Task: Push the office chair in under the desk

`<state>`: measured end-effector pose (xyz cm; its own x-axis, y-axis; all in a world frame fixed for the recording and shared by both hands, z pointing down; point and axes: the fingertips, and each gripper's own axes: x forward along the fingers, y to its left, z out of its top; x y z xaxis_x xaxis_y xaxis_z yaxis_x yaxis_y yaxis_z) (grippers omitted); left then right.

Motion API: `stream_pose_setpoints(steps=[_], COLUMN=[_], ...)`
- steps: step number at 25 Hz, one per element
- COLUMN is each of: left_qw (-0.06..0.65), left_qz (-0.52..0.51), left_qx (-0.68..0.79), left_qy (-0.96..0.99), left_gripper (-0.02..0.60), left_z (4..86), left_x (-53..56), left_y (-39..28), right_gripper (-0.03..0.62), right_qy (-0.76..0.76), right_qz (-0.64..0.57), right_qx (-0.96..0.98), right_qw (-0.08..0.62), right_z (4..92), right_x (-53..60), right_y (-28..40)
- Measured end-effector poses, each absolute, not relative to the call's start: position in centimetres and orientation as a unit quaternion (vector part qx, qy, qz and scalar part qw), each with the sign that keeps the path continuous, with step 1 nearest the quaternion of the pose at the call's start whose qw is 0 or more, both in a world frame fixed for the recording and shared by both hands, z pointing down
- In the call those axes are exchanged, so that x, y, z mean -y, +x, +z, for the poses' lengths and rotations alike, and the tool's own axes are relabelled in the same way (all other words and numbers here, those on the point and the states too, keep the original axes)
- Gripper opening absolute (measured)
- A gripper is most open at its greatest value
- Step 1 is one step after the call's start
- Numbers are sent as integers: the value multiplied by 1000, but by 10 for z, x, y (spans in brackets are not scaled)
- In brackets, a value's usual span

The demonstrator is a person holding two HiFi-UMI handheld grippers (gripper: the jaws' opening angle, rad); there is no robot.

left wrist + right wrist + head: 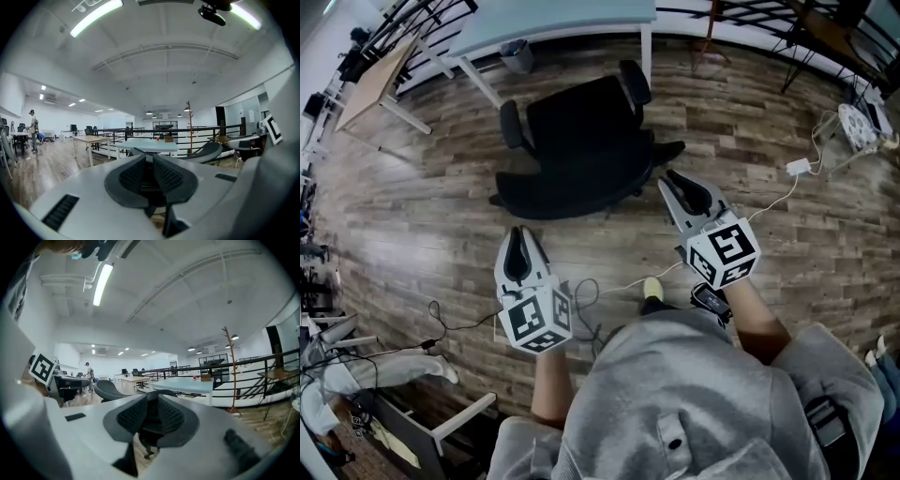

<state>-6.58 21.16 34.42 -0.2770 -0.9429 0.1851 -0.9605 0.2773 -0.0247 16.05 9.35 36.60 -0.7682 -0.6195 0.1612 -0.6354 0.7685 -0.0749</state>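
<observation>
The black office chair stands on the wood floor a little out from the pale blue desk, its seat facing the desk and its backrest toward me. My left gripper sits just behind the backrest's left end, jaws together, nothing in them. My right gripper is by the backrest's right end, close to a chair leg, jaws also together and empty. In the left gripper view the closed left gripper points at the desk, with the chair back to its right. In the right gripper view the chair back lies left of the right gripper.
A grey bin stands under the desk. A wooden table is at the far left. Cables and a white plug lie on the floor near my feet. A black railing and a coat stand are beyond the desk.
</observation>
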Motion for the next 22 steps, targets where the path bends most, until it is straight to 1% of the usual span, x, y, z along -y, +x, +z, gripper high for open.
stream_pose_setpoints(steps=[1, 2, 4, 8, 13, 17, 20, 22], left_qw=[69, 72, 81, 101, 101, 121, 140, 157], left_qz=[63, 60, 58, 55, 77, 63, 56, 45], left_qx=[796, 796, 796, 788, 778, 767, 754, 742], left_qy=[597, 598, 597, 605, 615, 627, 640, 651], left_gripper=[50, 93, 159, 230, 244, 249, 275, 304], left_z=[345, 345, 347, 352, 353, 353, 355, 358], left_x=[-209, -207, -203, -196, -195, -190, -189, -190], left_y=[-67, -67, -69, -69, -69, -72, -73, -75], right_gripper=[73, 116, 138, 173, 181, 183, 187, 190], right_qy=[327, 319, 307, 287, 289, 293, 300, 306], right_qz=[78, 94, 123, 168, 152, 182, 218, 237], right_qx=[940, 942, 943, 943, 945, 938, 929, 922], right_qw=[56, 48, 32, 6, 21, 21, 18, 13], right_z=[367, 367, 367, 365, 364, 366, 368, 370], right_x=[-91, -88, -83, -77, -78, -76, -75, -75], right_y=[159, 158, 155, 148, 142, 137, 137, 138])
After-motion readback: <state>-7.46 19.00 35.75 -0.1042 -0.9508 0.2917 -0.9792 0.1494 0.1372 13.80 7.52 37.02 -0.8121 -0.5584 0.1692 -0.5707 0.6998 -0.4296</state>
